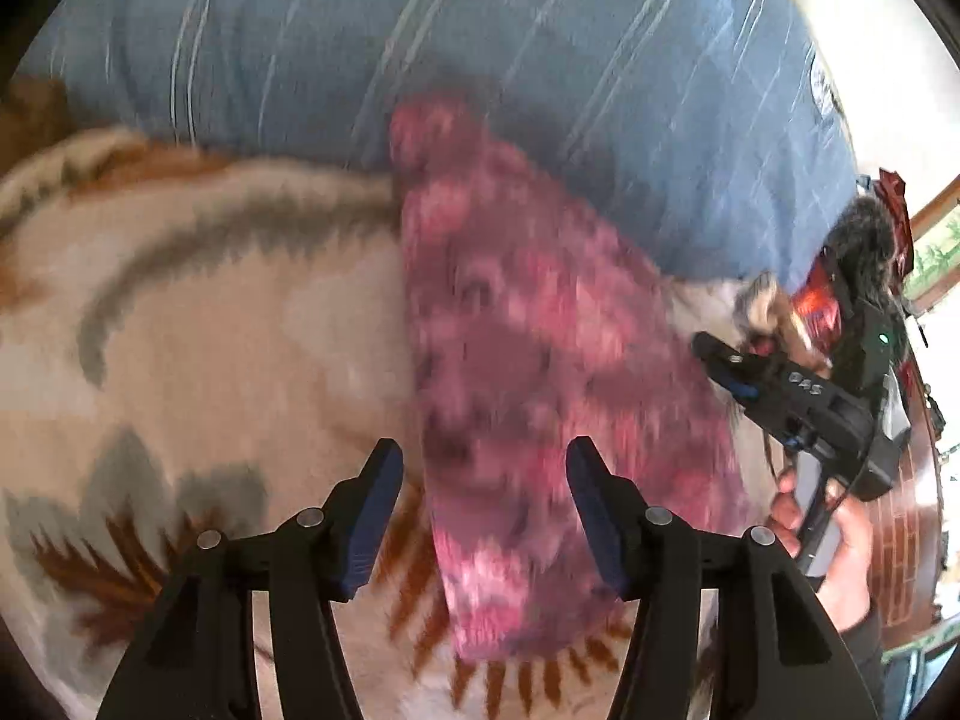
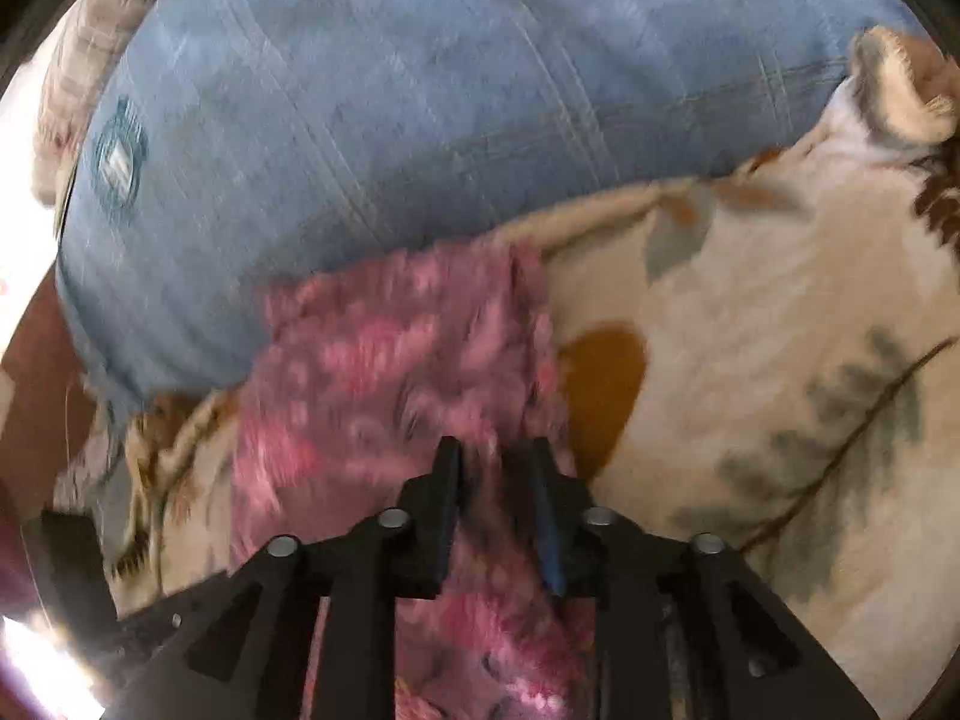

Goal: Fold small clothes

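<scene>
Fingers (image 1: 384,474) of my left gripper (image 1: 480,480) stand wide apart and hold nothing; the pink patterned garment (image 1: 540,372) lies beneath and between them, untouched as far as I can judge. My right gripper (image 2: 495,468) has its jaws nearly together over the garment's near edge; blur prevents me from confirming whether cloth is pinched between the pads.

I assess the garment as a small, fuzzy knit: light, limp, with no stiffness to hold a crease unaided. It lies as a long strip across the cream floral blanket (image 1: 210,330), its far end up against the blue pillow (image 1: 480,42). Fabric this soft will sag and drag on the fleecy blanket, so I judge a corner or hem edge the sound place to grip, one gripper per end, keeping the span taut. A mid-panel grip would likely bunch it.

A person's hand (image 1: 840,546) carries the right gripper at the left view's edge.
</scene>
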Demonstrator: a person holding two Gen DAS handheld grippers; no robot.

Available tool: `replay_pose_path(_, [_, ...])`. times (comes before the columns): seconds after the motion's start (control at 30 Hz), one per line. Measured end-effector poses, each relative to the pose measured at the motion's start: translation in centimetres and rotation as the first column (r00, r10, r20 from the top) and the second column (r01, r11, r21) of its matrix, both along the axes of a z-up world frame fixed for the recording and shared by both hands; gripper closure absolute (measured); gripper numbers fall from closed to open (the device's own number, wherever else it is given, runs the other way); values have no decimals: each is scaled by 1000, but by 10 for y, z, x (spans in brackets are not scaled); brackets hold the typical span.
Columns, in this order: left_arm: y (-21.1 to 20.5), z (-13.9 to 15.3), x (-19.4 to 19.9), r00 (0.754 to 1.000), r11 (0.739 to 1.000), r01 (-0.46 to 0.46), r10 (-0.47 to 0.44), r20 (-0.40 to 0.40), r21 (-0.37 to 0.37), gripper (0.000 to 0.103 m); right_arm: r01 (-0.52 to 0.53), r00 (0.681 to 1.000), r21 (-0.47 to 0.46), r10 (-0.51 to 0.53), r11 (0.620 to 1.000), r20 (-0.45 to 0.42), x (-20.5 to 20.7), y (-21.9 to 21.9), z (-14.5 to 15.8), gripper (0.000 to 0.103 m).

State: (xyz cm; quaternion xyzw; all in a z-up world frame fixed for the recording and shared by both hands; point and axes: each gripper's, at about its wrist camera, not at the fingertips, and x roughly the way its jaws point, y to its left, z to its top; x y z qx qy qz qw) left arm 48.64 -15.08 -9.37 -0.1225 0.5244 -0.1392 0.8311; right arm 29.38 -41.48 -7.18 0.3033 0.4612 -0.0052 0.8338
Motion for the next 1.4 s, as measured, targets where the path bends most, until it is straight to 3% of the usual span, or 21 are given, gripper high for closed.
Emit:
replay_pose_path(0.1, [-8, 9, 31, 1000, 999, -24, 24, 1, 24, 47, 36, 994, 60, -42, 998, 104, 19, -7, 16, 74])
replay_pose_path(0.2, [-27, 9, 60, 1000, 996, -29, 28, 13, 86, 46, -20, 986, 107, 2, 994, 166, 41, 2, 17, 75])
replay_pose_path(0.3, [-41, -11, 88, 998, 982, -55, 56, 2, 182, 46, -55, 991, 81, 44, 995, 128, 66, 17, -2, 77])
replay_pose_path(0.37, [-40, -39, 105, 992, 977, -84, 100, -73, 195, 41, -43, 999, -16, 43, 999, 8, 80, 23, -26, 77])
replay_pose_path(0.4, [-40, -52, 113, 985, 978, -102, 125, -116, 181, 32, -38, 989, -60, 30, 997, -143, 88, 24, -54, 78])
replay_pose_path(0.43, [-36, -59, 116, 980, 981, -124, 144, -134, 150, 30, -27, 990, -50, 20, 998, -140, 89, 21, -60, 83])
replay_pose_path(0.47, [-36, -57, 115, 984, 981, -128, 143, -104, 143, 30, 5, 996, -28, -8, 1000, -89, 86, 16, -55, 82])
replay_pose_path(0.5, [-38, -55, 116, 986, 981, -111, 128, -104, 159, 30, 16, 996, 33, -12, 999, -94, 83, 9, -53, 80])
replay_pose_path(0.6, [-36, -49, 110, 990, 987, -83, 98, -106, 137, 32, 72, 996, 80, -68, 994, -51, 64, -12, -41, 80])
replay_pose_path(0.73, [-19, -37, 84, 992, 995, -91, 95, -83, 43, 34, 101, 994, 145, -104, 984, 15, 25, -41, -28, 67])
replay_pose_path(0.83, [-8, -34, 59, 992, 994, -106, 103, -78, -31, 33, 70, 997, 218, -72, 973, -1, 8, -49, -36, 52])
replay_pose_path(0.97, [-13, -42, 48, 991, 987, -80, 64, -118, -136, 31, -28, 1000, 339, 27, 940, 8, -5, -37, -55, 52])
replay_pose_path(1.0, [-17, -48, 52, 990, 989, -73, 56, -128, -132, 29, -69, 998, 321, 66, 944, 22, -4, -28, -54, 51])
replay_pose_path(1.07, [-27, -59, 62, 984, 989, -66, 42, -173, -133, 29, -145, 989, 292, 144, 945, 26, 2, -10, -49, 40])
replay_pose_path(1.17, [-32, -72, 77, 975, 985, -84, 50, -218, -148, 29, -169, 985, 253, 170, 953, 16, 12, 7, -46, 38])
replay_pose_path(1.23, [-40, -79, 93, 975, 987, -97, 69, -210, -129, 26, -153, 988, 253, 157, 955, 6, 14, 5, -52, 39])
replay_pose_path(1.3, [-45, -82, 99, 973, 986, -118, 92, -213, -115, 27, -142, 989, 226, 146, 964, -2, 10, 6, -52, 48])
replay_pose_path(1.37, [-48, -81, 98, 971, 987, -131, 108, -212, -95, 35, -155, 987, 179, 158, 972, -3, 8, 11, -51, 70])
replay_pose_path(1.4, [-50, -79, 98, 971, 989, -132, 115, -209, -73, 46, -165, 986, 144, 165, 976, 13, 5, 13, -47, 71])
